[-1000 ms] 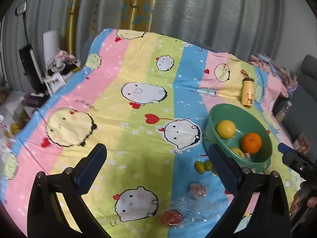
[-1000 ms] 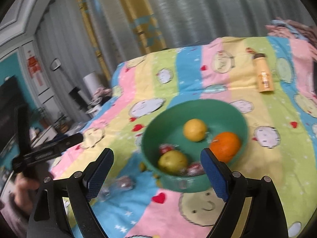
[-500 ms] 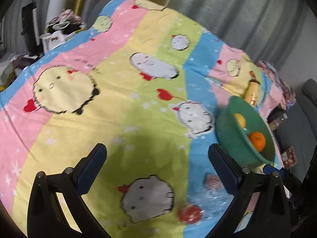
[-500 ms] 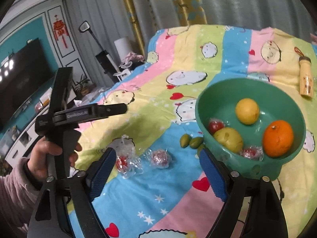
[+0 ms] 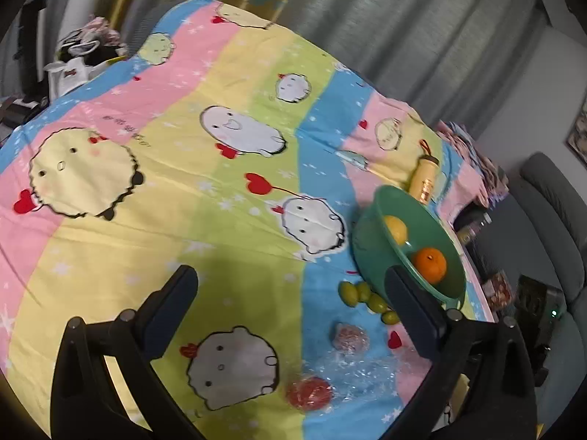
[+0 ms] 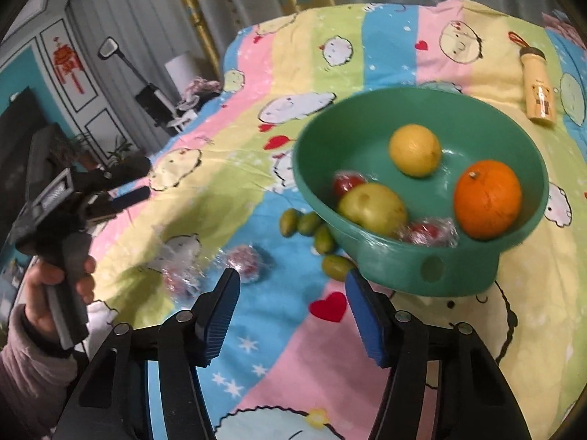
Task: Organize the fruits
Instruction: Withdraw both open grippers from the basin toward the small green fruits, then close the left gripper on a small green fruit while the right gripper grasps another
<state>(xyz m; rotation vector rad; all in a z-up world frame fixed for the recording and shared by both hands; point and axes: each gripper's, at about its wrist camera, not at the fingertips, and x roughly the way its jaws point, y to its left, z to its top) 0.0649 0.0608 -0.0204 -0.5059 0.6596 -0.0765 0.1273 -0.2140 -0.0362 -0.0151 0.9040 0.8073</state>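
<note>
The green bowl (image 6: 422, 267) holds an orange (image 6: 487, 198), a lemon (image 6: 414, 149) and a pear (image 6: 372, 208). Four small green fruits (image 6: 312, 233) lie against the bowl's left wall; two plastic-wrapped red fruits (image 6: 244, 262) lie further left. The right gripper (image 6: 291, 311) is closing with nothing between its jaws. The left gripper (image 5: 290, 304) stands wide and empty. The green fruits are probably light, smooth and prone to rolling: grip each across its short middle. The wrap is likely slippery: close on the fruit body, not the loose film.

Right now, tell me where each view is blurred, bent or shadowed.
Left wrist: fisheye bends the cloth, a soft shadow lies ahead of the left gripper, wrapped fruit slightly smeared. Right wrist: bowl rim blurred, wrapped fruit smeared, corners black.
</note>
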